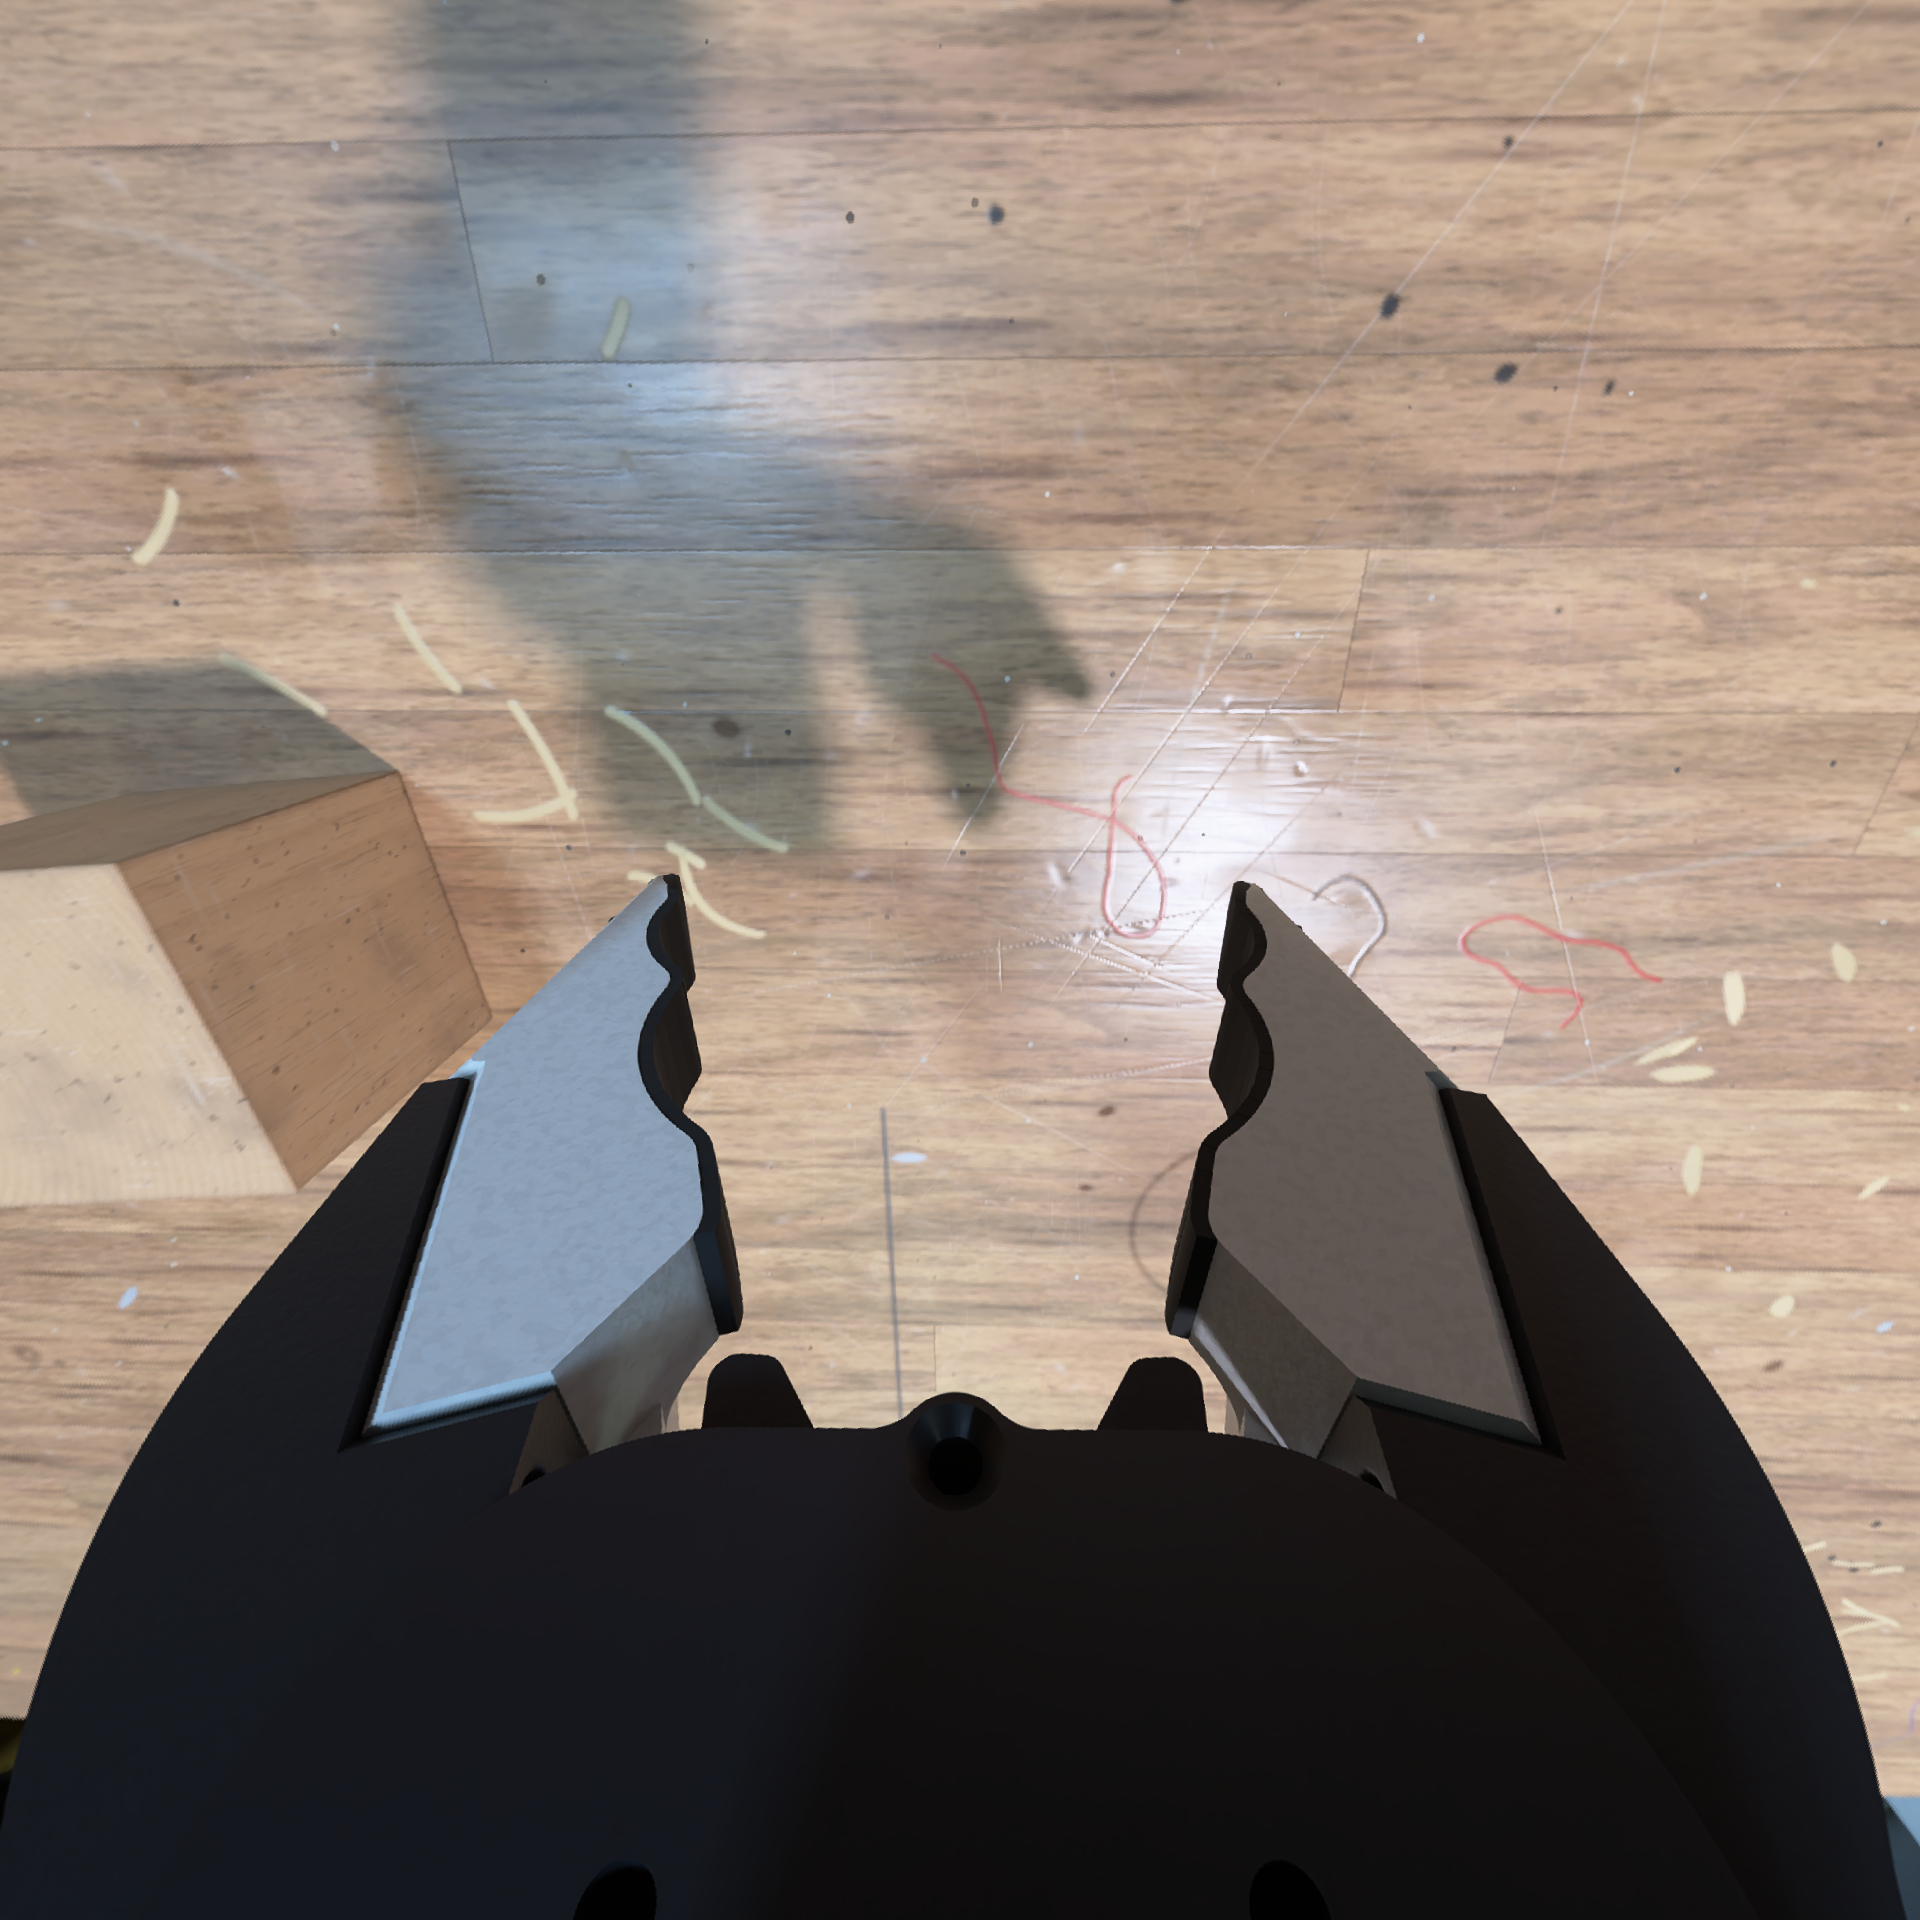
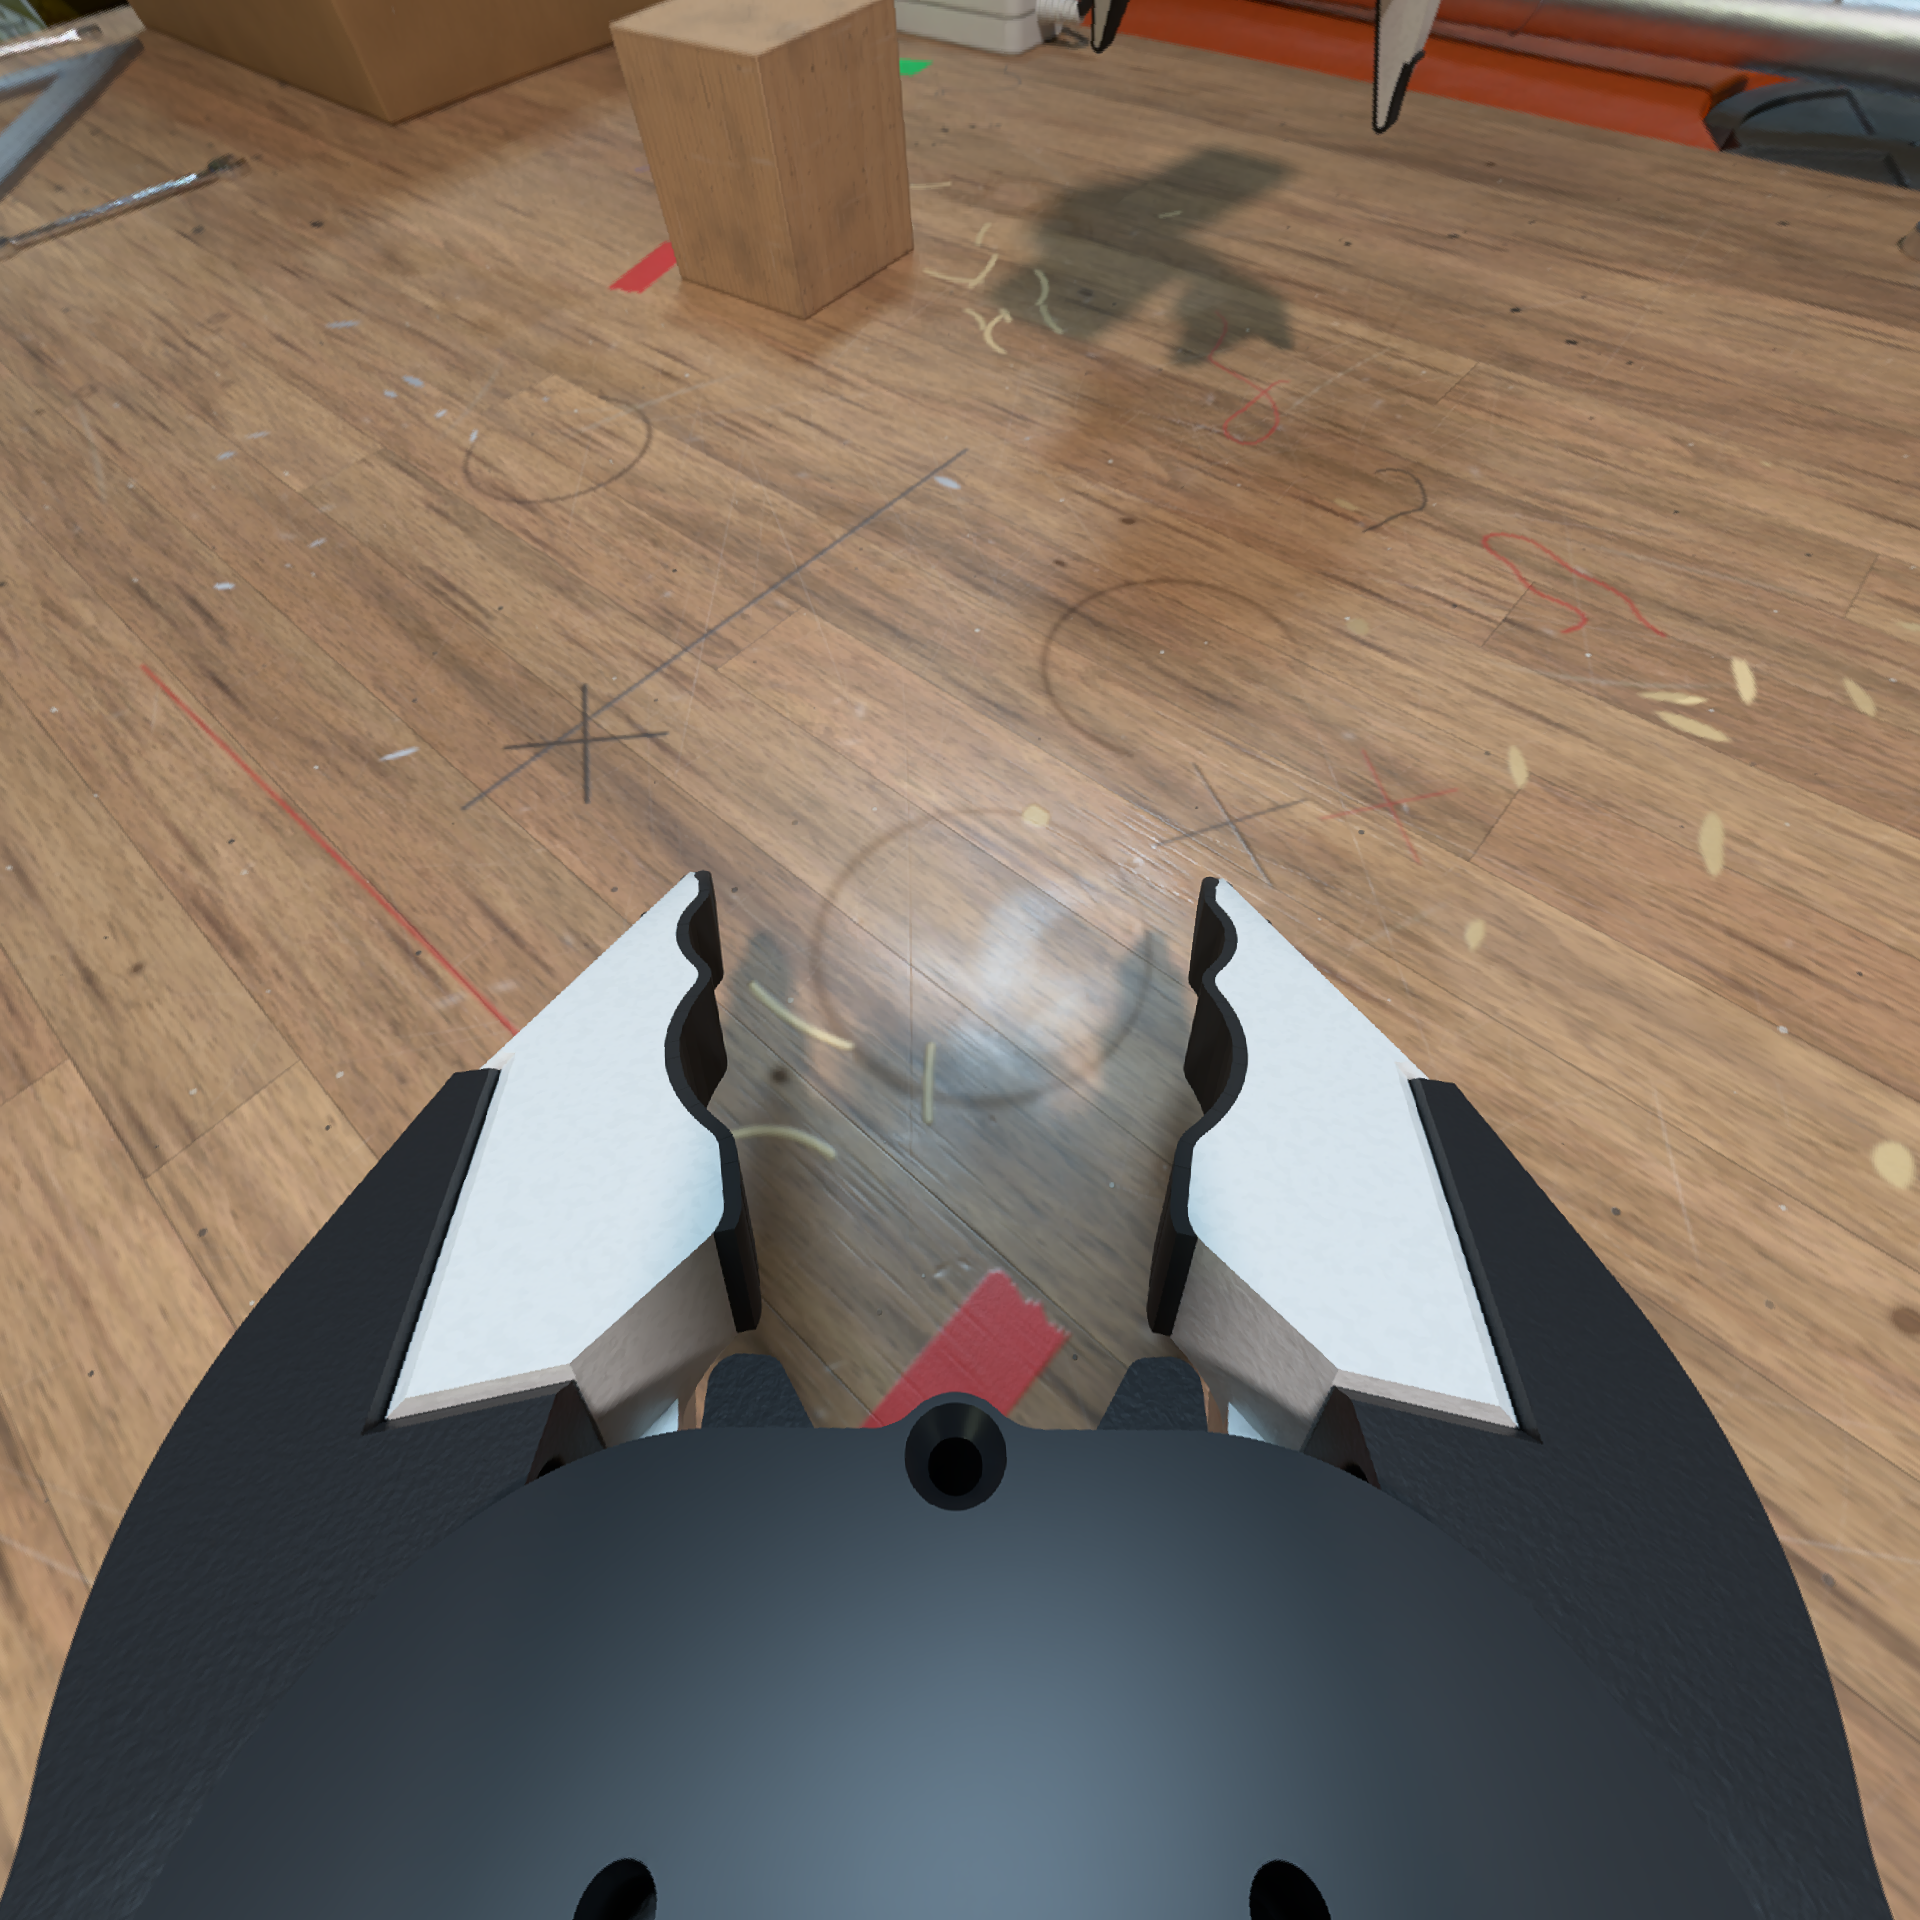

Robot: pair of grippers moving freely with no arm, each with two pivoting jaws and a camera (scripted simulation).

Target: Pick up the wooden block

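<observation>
Nearest in the left wrist view, the left claw (image 1: 956,904) hangs over the wooden surface (image 1: 1247,416) with its fingers wide apart and nothing between them. Just beside its left finger, low at the left edge, stands the wooden block (image 1: 260,966), clear of the gap. Red threads (image 1: 1122,862) and pale shavings (image 1: 540,769) lie ahead of the fingertips. In the right wrist view, the right claw (image 2: 956,894) is likewise spread apart and empty, low over the surface, with red tape (image 2: 977,1340) between its fingers. The block (image 2: 774,156) stands upright well ahead and slightly left, beside a cardboard box (image 2: 395,47).
</observation>
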